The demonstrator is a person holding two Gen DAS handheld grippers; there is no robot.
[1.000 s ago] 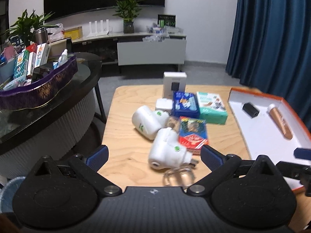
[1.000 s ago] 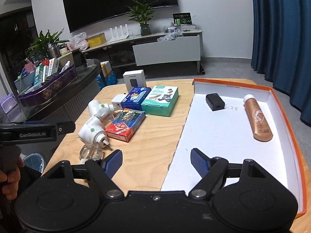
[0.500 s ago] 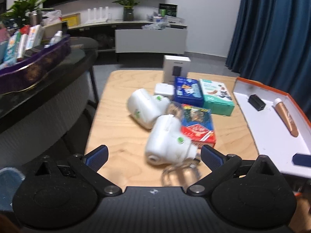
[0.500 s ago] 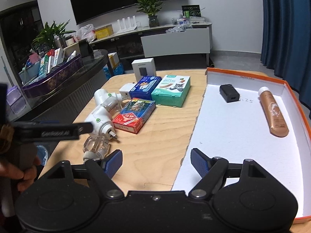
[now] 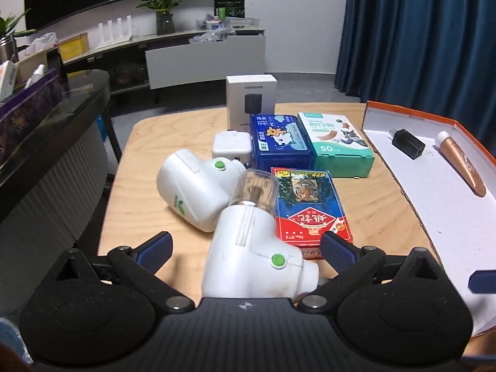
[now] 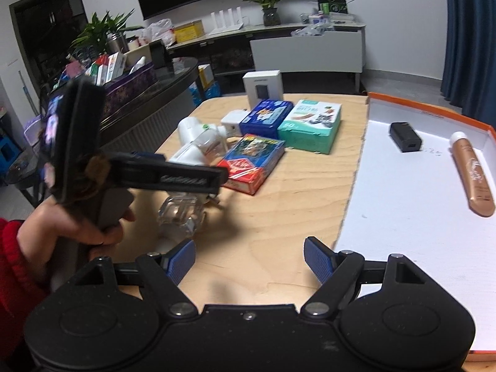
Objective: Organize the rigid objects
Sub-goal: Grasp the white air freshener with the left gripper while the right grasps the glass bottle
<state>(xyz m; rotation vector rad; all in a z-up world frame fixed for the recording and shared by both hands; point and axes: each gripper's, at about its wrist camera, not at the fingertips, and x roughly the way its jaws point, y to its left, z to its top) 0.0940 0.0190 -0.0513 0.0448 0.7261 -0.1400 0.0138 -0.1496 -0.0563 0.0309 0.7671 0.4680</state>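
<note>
While the left gripper (image 5: 245, 248) stands wide, a white plastic plug-in vaporizer with green button (image 5: 254, 260) lies between its fingers on the wooden table (image 5: 139, 198). Right-wrist view: right gripper (image 6: 249, 260) wide, holding nothing, beside the orange-rimmed white tray (image 6: 403, 192).

"No.975" on the red card box (image 5: 311, 210), "50" on the teal box (image 5: 338, 145) — "25" handwritten on the white tray floor (image 6: 432, 152)

The near white plug-in device (image 5: 257, 257) has its lower end hidden behind the left gripper's body, and from the right wrist view the left gripper (image 6: 173, 178) covers most of it. A clear bottle (image 6: 183, 214) under that gripper is blurred. The box lid (image 5: 434, 192) near the table's right edge is cut off by the picture's edge.
</note>
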